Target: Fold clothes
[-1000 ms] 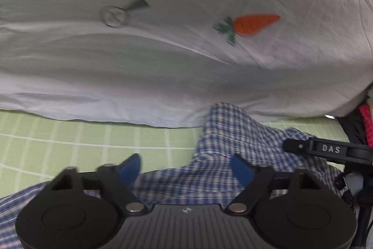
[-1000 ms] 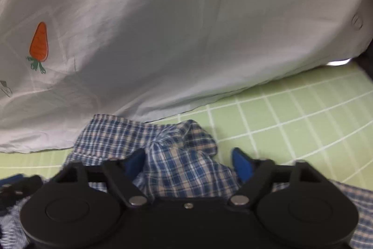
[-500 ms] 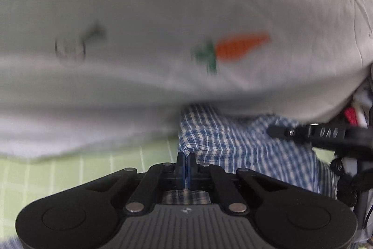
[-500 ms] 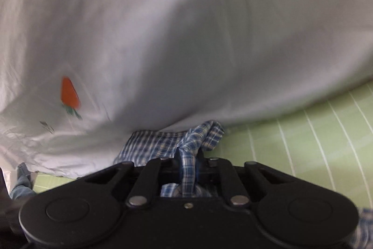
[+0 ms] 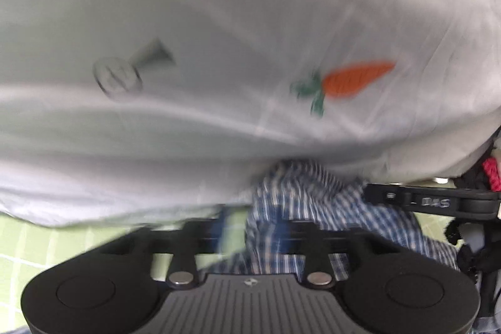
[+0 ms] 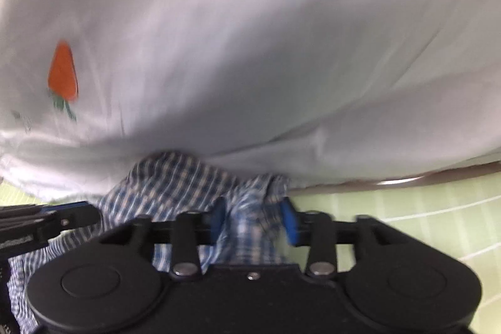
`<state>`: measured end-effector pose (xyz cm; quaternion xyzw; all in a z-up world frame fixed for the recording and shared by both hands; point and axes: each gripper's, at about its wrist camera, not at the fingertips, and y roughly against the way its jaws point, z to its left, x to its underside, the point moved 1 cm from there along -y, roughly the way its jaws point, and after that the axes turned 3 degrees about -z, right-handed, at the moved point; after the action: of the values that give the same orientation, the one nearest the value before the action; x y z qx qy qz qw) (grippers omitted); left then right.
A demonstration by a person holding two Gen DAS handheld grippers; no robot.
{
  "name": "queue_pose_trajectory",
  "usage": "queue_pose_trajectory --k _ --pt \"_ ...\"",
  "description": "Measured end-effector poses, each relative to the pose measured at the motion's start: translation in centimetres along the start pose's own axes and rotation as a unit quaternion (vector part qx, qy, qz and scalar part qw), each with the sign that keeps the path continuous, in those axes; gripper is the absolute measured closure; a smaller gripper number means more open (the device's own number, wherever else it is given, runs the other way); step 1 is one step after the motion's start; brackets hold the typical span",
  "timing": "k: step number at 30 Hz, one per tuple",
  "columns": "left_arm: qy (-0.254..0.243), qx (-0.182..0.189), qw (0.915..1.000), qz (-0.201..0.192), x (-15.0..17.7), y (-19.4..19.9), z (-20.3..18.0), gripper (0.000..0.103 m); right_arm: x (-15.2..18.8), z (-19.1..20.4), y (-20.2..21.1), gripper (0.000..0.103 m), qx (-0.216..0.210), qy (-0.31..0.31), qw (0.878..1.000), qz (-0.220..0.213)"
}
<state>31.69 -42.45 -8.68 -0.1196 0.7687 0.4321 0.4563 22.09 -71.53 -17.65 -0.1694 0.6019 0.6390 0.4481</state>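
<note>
Both pairs of jaws had just been opening, the left gripper [image 5: 275, 235] standing wide and the right gripper [image 6: 254, 223] parted, each with bunched blue checked shirt [image 6: 175, 180] cloth loose between its fingers. The shirt lay on the green grid mat [image 6: 407, 208], its far edge against the white carrot-print sheet [image 5: 250, 21].

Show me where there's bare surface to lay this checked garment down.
Bare green gridded surface lies right of the right gripper, bordered by the white carrot-print cloth behind. A smaller bare strip sits left of the left gripper. Between the grippers it is crowded with the bunched checked garment.
</note>
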Motion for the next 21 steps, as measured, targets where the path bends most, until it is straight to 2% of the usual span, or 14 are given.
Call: queue_pose_trajectory --k 1,2,4,5,6,8,12,16,21 --pt "0.0 -0.002 0.9998 -0.019 -0.1 1.2 0.1 0.018 -0.1 -0.3 1.0 0.028 0.004 -0.006 1.0 -0.01" --pt "0.004 -0.001 0.9994 -0.033 -0.1 2.5 0.2 0.016 0.3 -0.6 2.4 0.017 0.009 -0.01 1.0 -0.018" --pt "0.018 -0.002 0.9988 -0.046 0.2 5.3 0.6 0.013 1.2 -1.2 5.7 0.012 0.021 -0.016 0.999 -0.034" --pt "0.023 -0.006 0.9985 -0.05 0.5 6.7 0.8 0.011 1.7 -1.5 7.3 0.003 0.026 -0.019 0.999 -0.043" --pt "0.027 -0.013 0.9982 -0.052 0.9 8.1 0.8 0.009 2.2 -1.9 8.9 0.0 0.032 -0.022 0.998 -0.051" --pt "0.03 -0.032 0.9978 -0.05 1.9 11.0 0.9 0.007 3.7 -2.3 12.2 0.0 0.045 -0.024 0.997 -0.061" --pt "0.059 -0.051 0.9968 -0.021 5.8 17.6 1.7 0.0 10.3 -2.4 18.8 0.0 0.092 -0.029 0.995 -0.04" --pt "0.08 -0.066 0.9942 0.026 10.7 24.3 2.5 0.0 16.7 -3.0 24.9 0.0 0.134 -0.033 0.99 -0.004" --pt "0.09 -0.084 0.9914 0.043 15.6 30.7 1.5 0.0 23.2 -3.8 30.5 0.0 0.155 -0.066 0.985 0.027"
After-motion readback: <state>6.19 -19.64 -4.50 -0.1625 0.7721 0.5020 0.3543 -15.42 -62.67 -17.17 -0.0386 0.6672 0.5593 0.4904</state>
